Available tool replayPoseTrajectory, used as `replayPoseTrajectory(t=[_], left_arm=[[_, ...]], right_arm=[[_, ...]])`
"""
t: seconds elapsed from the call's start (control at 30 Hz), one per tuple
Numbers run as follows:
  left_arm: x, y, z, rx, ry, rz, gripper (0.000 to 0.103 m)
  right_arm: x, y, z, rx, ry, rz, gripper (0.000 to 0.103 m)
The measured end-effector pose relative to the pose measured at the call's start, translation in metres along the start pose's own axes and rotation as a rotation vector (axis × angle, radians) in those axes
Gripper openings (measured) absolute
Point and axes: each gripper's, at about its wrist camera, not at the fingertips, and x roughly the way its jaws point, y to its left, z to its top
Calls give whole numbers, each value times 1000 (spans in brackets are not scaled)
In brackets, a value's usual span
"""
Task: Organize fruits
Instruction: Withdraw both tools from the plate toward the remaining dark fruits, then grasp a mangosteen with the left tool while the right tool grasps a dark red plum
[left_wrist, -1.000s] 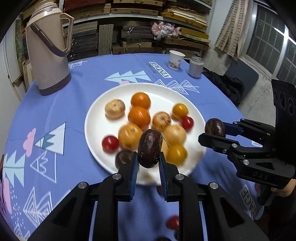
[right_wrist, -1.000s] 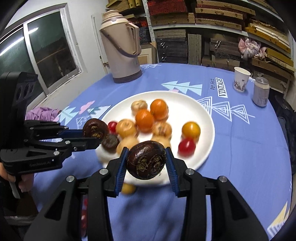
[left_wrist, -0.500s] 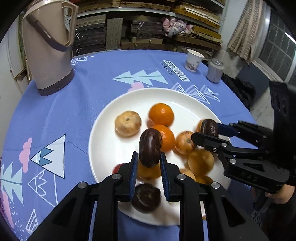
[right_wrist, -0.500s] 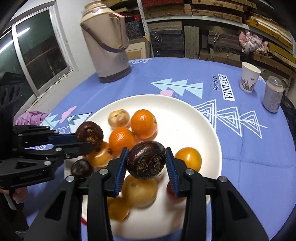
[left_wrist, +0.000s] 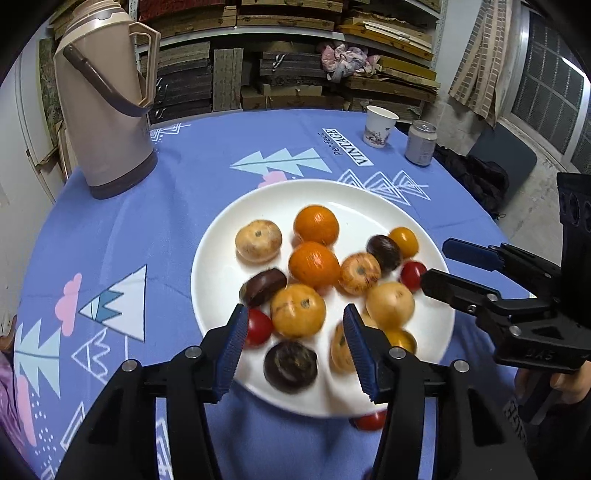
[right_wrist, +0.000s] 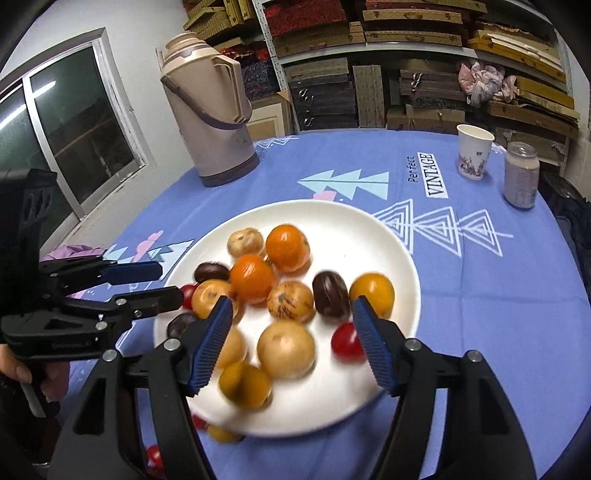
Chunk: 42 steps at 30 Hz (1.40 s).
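Note:
A white plate (left_wrist: 236, 221) (right_wrist: 369, 236) on the blue tablecloth holds several fruits: oranges (left_wrist: 316, 224) (right_wrist: 287, 248), yellow-brown fruits, red cherry tomatoes (left_wrist: 413, 274) (right_wrist: 346, 345) and dark brown passion fruits. One dark fruit (left_wrist: 263, 286) (right_wrist: 211, 271) lies near the plate's left side, another (left_wrist: 384, 249) (right_wrist: 330, 298) near the right. My left gripper (left_wrist: 293, 343) is open and empty over the plate's near edge; it also shows in the right wrist view (right_wrist: 155, 282). My right gripper (right_wrist: 291, 341) is open and empty above the plate; it also shows in the left wrist view (left_wrist: 439, 262).
A beige thermos jug (left_wrist: 107, 107) (right_wrist: 207, 110) stands at the back left. A paper cup (left_wrist: 380, 125) (right_wrist: 473, 151) and a can (left_wrist: 421, 142) (right_wrist: 521, 175) stand at the back right. Loose tomatoes (left_wrist: 369, 421) (right_wrist: 153, 456) lie off the plate near the front edge. Shelves of boxes are behind the table.
Both grippers have opened and let go of their dark passion fruits, which now lie on the plate. Both have drawn back slightly from the plate.

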Motion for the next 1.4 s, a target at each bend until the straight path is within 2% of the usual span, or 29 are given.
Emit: replayPoseTrajectory(t=[0.07,0.3,0.67,0.87,1.17,1.4], left_arm=[[-4,-1,-7,1,2,5,58],[-13,2,-37,-10,36,17,58],[-34,-6,-93,8,80,-23,58],[-44,-10,-121,0,105,-46,58],[-54,-24,-146,29,129,-82,58],[-45,-31,-157,56,170,-94,58]], right_arm=[[-7,2,-8,1,2,-7,69],[-31,14,-44,1,30,0,71],[-56,26,-96,15,81,15,71],[-68,55,-123,-40,118,54,71],[-77,70,-135,-52,124,61,71],[-80,70,-136,-52,119,70,72]])
